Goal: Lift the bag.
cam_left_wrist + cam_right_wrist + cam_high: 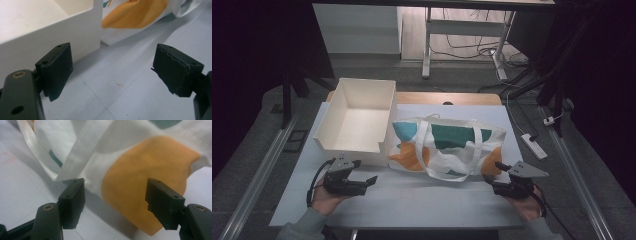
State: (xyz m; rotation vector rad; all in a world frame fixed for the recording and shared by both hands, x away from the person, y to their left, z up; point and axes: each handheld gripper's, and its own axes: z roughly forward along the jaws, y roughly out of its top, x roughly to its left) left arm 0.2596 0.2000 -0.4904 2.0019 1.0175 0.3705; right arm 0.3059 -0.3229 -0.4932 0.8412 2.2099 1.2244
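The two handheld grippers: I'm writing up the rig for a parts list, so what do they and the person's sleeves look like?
Both the left gripper and the right gripper are black, each topped by a grey three-cornered plate. Their jaws end in blocky black pads with small screw holes, and brass-coloured pivot pins sit behind them. A black cable trails from each. The sleeves look grey-green.

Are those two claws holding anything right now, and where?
Nothing. The left gripper and right gripper are both open; the tote bag lies ungripped.
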